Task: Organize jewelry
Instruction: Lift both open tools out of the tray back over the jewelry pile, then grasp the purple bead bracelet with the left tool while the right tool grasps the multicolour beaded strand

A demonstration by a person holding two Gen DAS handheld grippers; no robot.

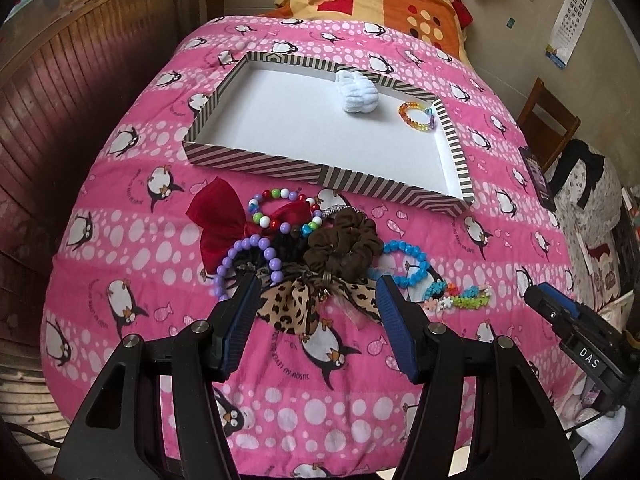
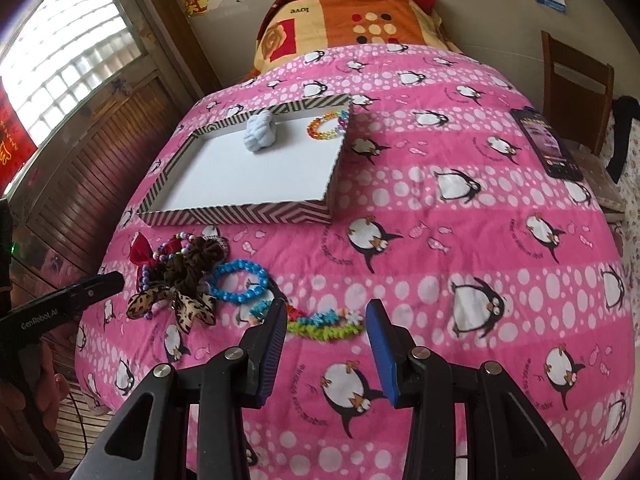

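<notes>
Both tongs, left (image 1: 316,304) and right (image 2: 326,326), stand spread, empty. Risk: tangled pile (image 1: 304,248) (bows, beads) snags, dragging several pieces toward the box (image 1: 454,144).

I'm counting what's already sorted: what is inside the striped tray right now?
Inside the striped tray lie a white fluffy scrunchie by the far wall and a rainbow bead bracelet in the far right corner. The rest of the floor is bare white; the near wall hides a thin strip.

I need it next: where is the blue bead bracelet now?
The blue bead bracelet lies on the pink bed cover, outside the striped box, right of the brown scrunchie in the left wrist view.
</notes>
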